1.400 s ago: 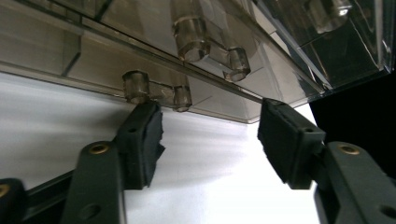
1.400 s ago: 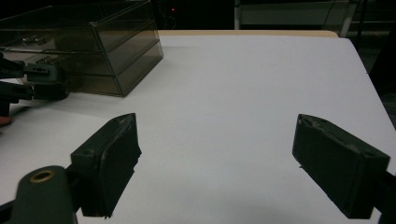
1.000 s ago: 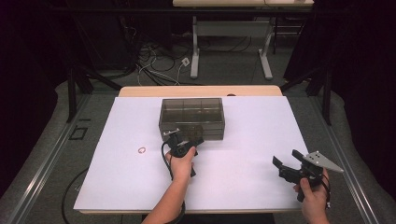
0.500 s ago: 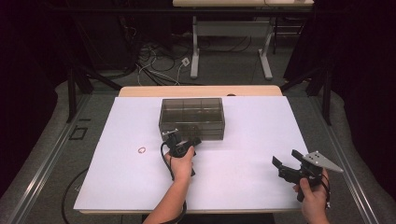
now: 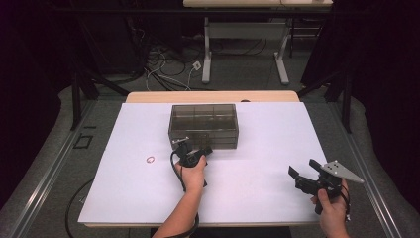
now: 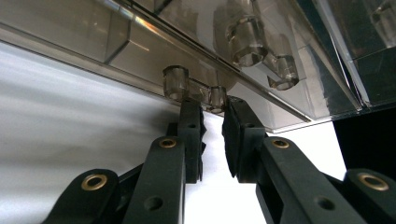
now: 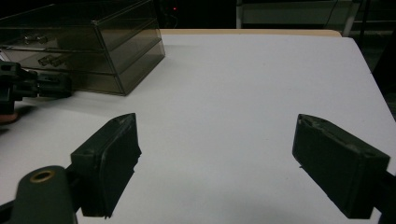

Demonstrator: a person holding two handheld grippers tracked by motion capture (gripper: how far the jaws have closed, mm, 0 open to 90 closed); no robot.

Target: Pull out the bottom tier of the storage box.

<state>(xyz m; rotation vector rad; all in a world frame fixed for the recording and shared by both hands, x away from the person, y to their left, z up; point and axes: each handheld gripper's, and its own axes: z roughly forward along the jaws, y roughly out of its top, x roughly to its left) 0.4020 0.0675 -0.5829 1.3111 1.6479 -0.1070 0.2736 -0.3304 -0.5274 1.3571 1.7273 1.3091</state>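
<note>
A smoky clear drawer box (image 5: 203,124) stands in the middle of the white table (image 5: 257,148). My left gripper (image 5: 192,150) is at its front, low down. In the left gripper view the jaws (image 6: 212,105) have just been closing. They stand a narrow gap apart with the lower drawer's clear handle (image 6: 191,86) at their tips; the pads do not visibly press on it. My right gripper (image 5: 302,168) hovers near the table's front right, wide open with nothing between its pads (image 7: 217,140). From there the box (image 7: 93,42) and the left gripper (image 7: 42,86) appear at far left.
A small reddish ring (image 5: 150,159) lies on the table left of my left hand. The table's front edge (image 5: 198,224) is close to both forearms. Cables and desk legs (image 5: 205,54) stand on the floor beyond the table.
The left gripper's jaws have drawn closer together at the box's front. Both hands have stayed where they were, and the right gripper is as wide as before.
</note>
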